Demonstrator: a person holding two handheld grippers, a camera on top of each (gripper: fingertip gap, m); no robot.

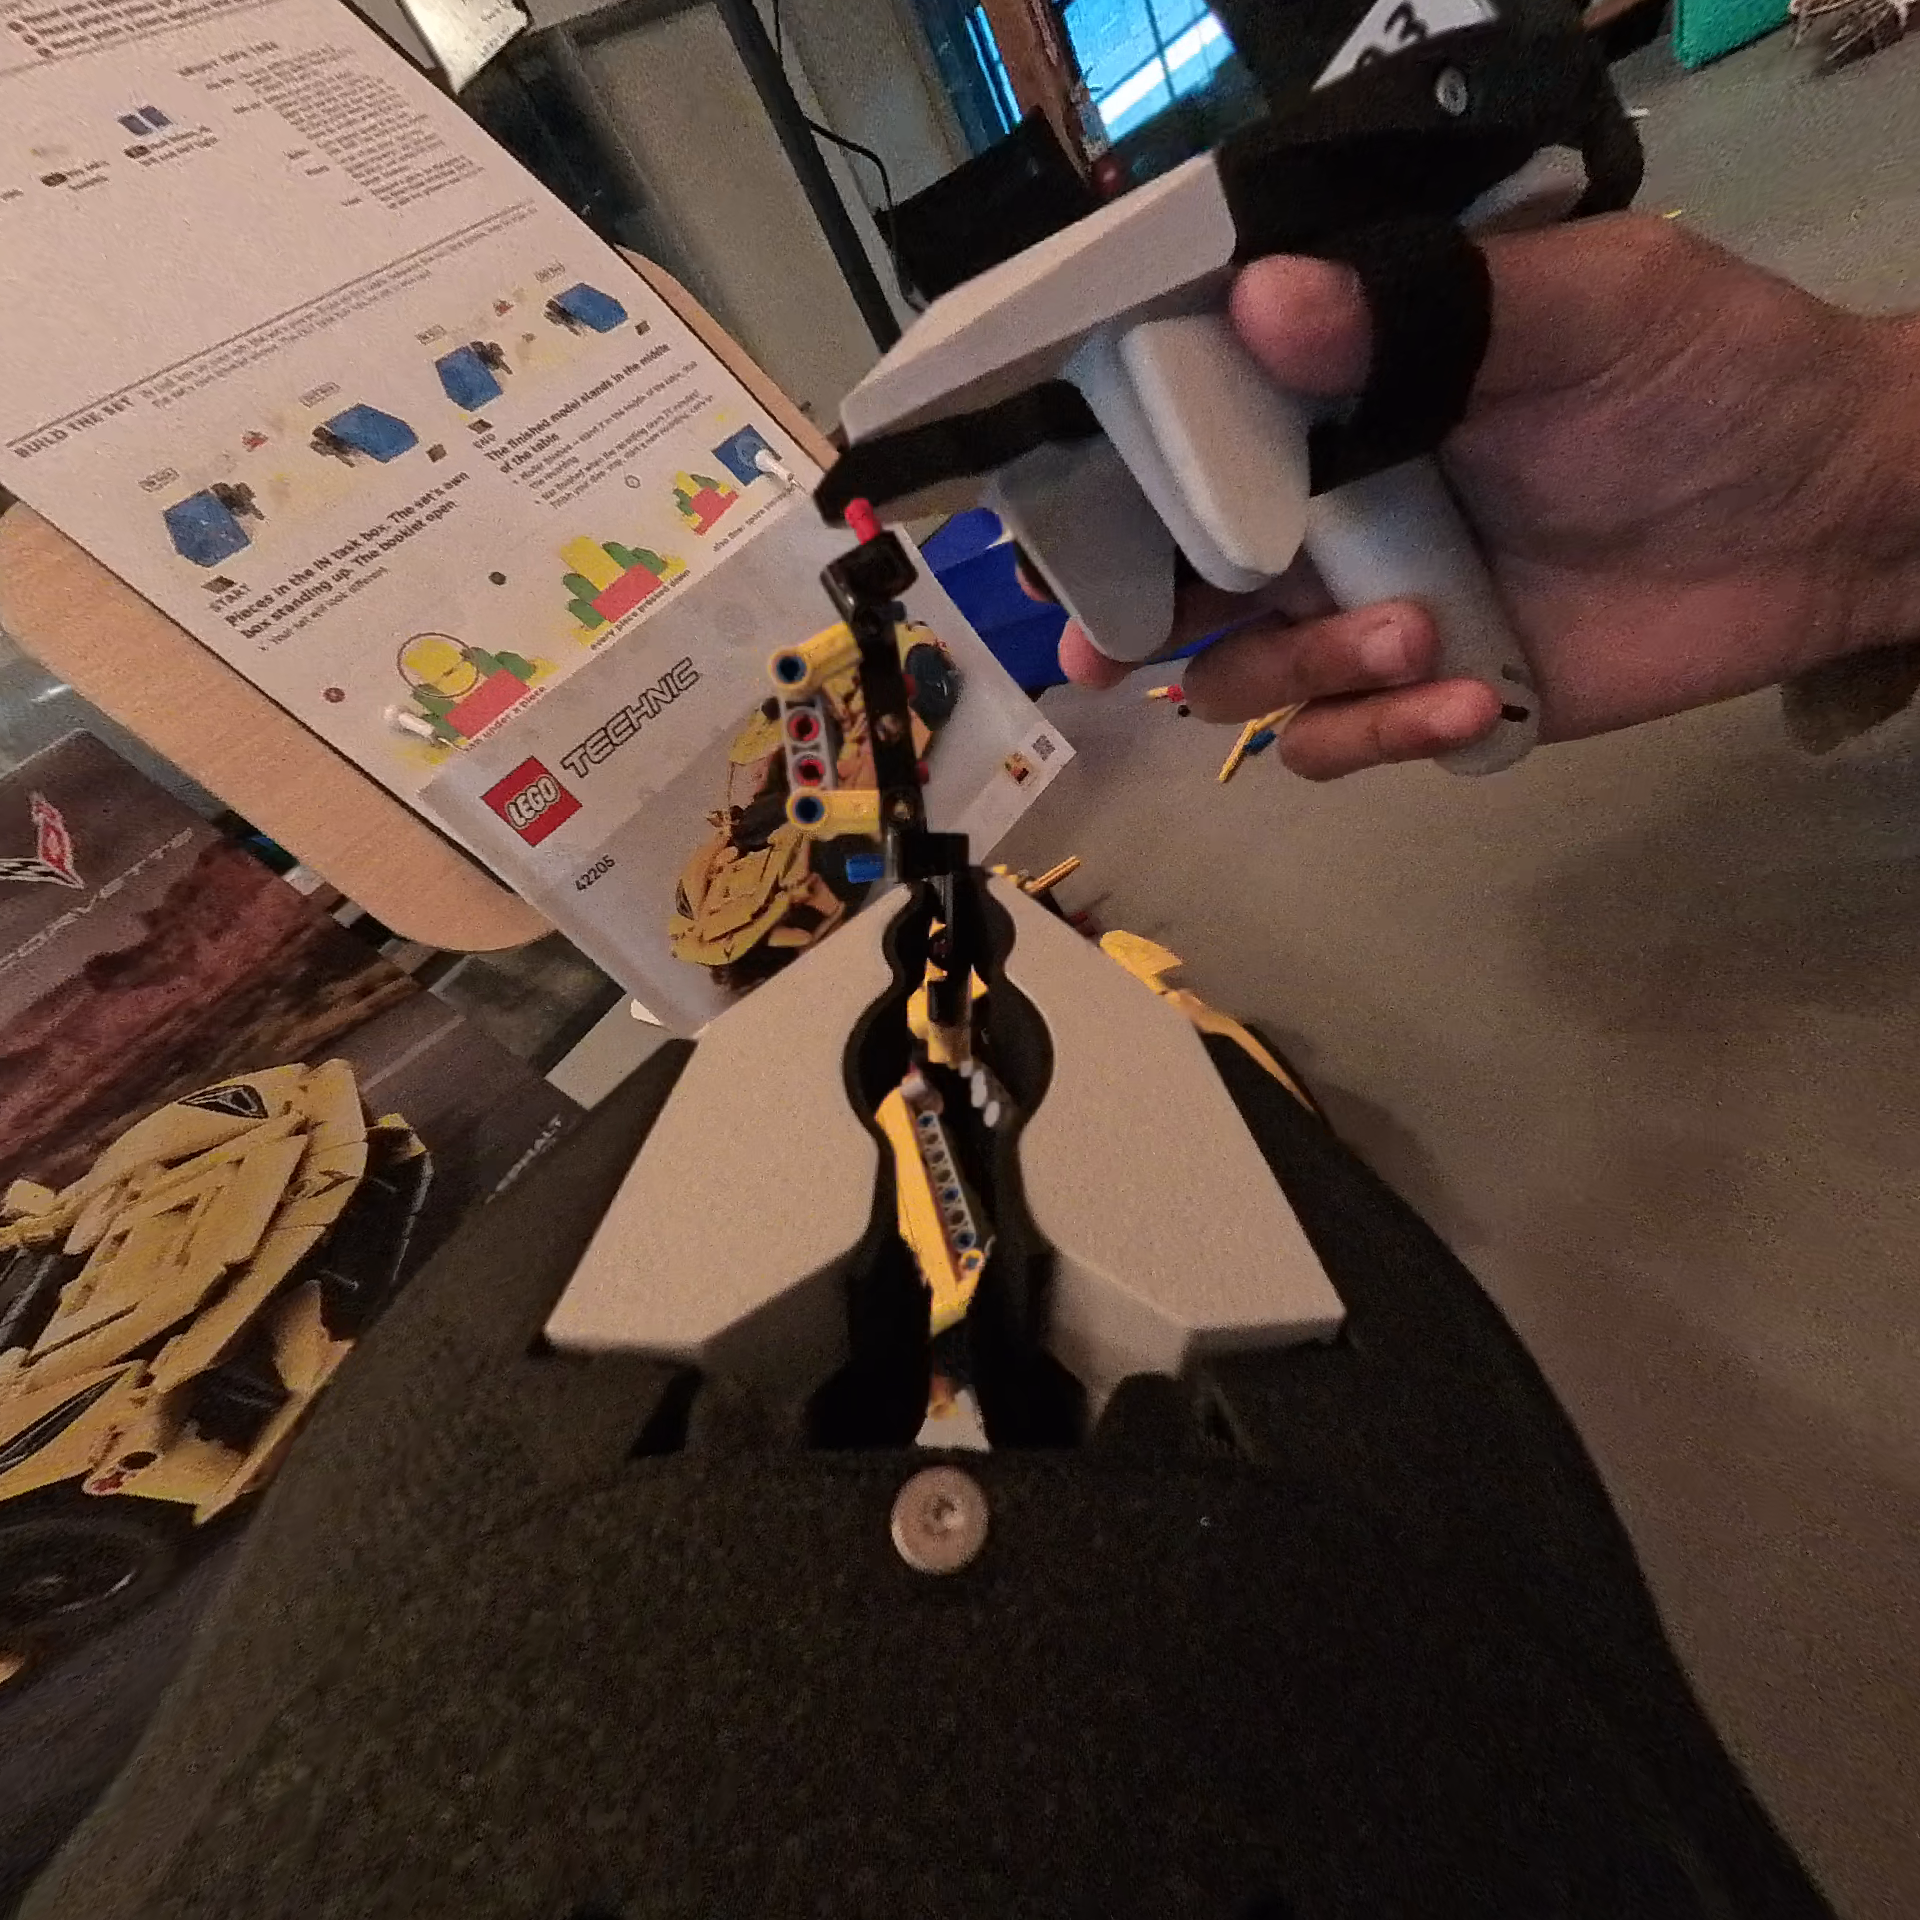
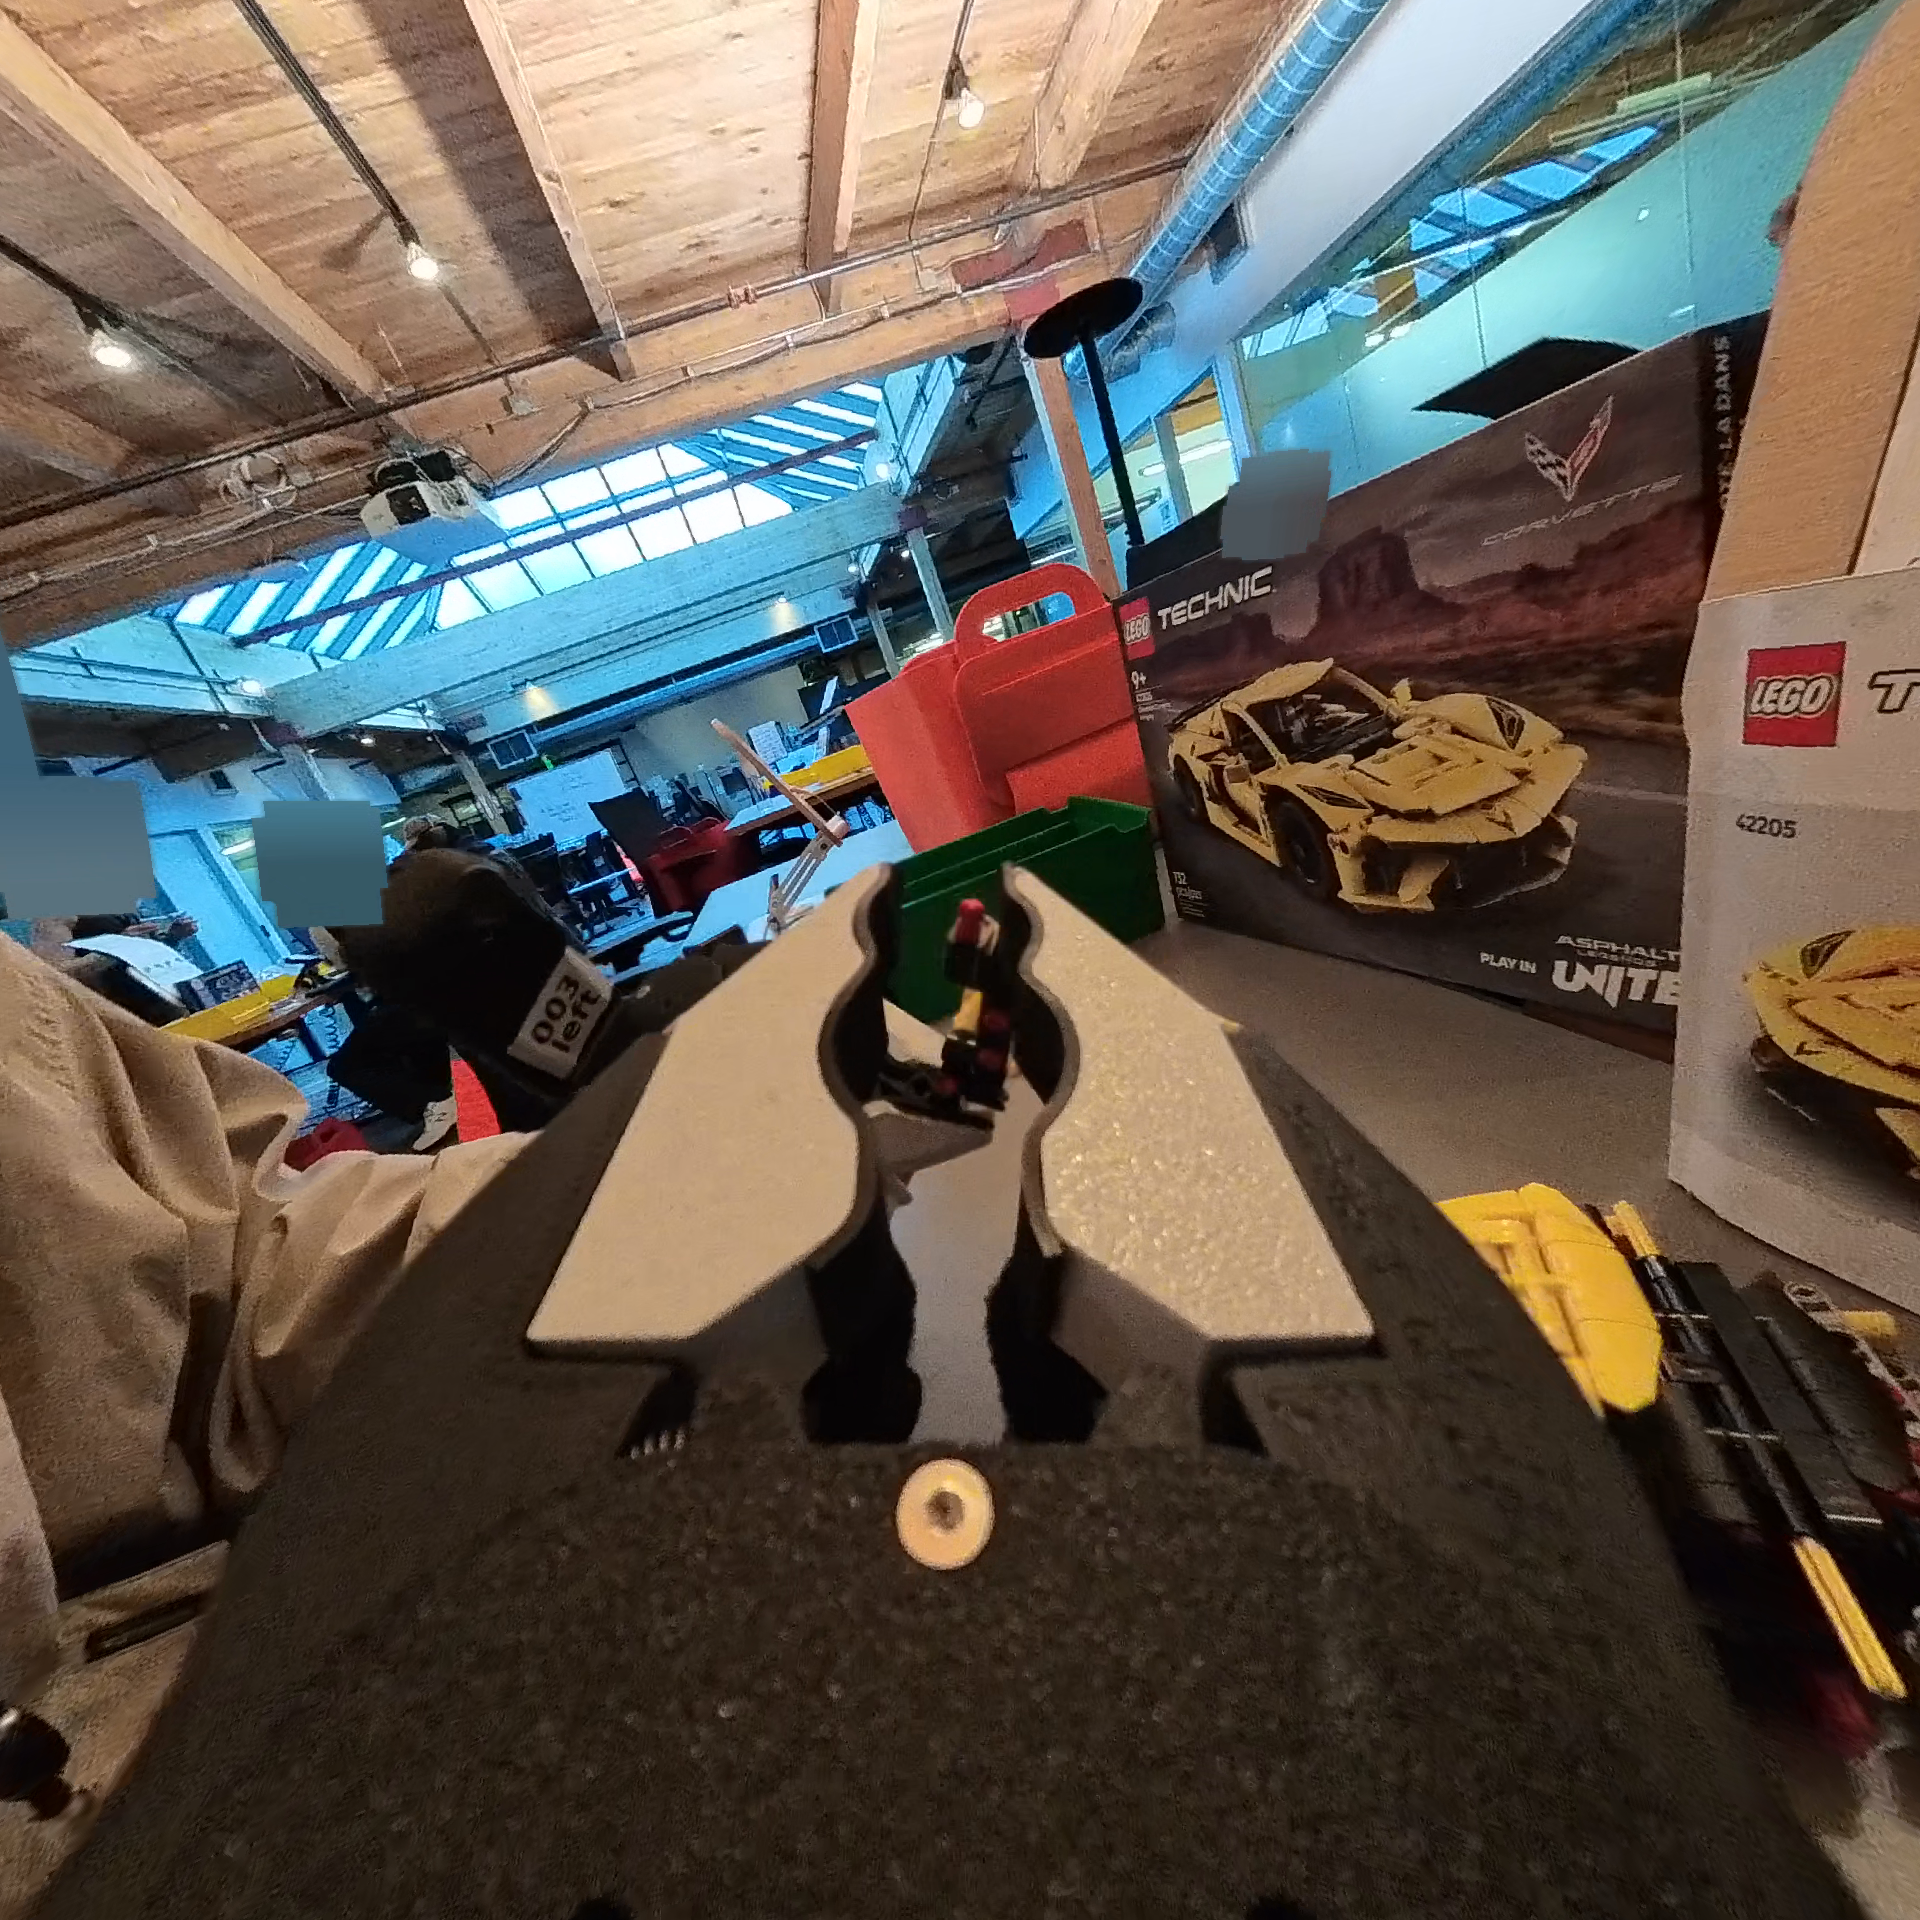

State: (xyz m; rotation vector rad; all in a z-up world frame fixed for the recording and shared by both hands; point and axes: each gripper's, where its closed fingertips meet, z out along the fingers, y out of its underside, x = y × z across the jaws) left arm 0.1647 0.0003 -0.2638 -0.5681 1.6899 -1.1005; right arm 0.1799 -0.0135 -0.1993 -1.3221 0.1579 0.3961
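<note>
My left gripper (image 1: pixel 920 894) is shut on a black and yellow Technic assembly (image 1: pixel 883 707) that sticks out beyond its fingertips. A red pin (image 1: pixel 860 514) sits at the assembly's far end. My right gripper (image 1: pixel 842 488), held in a hand (image 1: pixel 1662 499), has its tips just above that pin. In the right wrist view, my right gripper (image 2: pixel 948 883) has its jaws a narrow gap apart. The red pin (image 2: pixel 969 920) and the black end of the assembly stand in that gap, and I see no contact. The left gripper's black body (image 2: pixel 499 997) is at the left.
An instruction booklet (image 1: pixel 644 790) leans on a cardboard board with a printed sheet (image 1: pixel 312 364). A set box showing a yellow car (image 2: pixel 1403 727) stands behind. A red container (image 2: pixel 1018 717), a green bin (image 2: pixel 1091 883) and a blue bin (image 1: pixel 987 592) are nearby. Loose yellow and black pieces (image 2: pixel 1558 1299) lie on the grey table (image 1: pixel 1558 1039).
</note>
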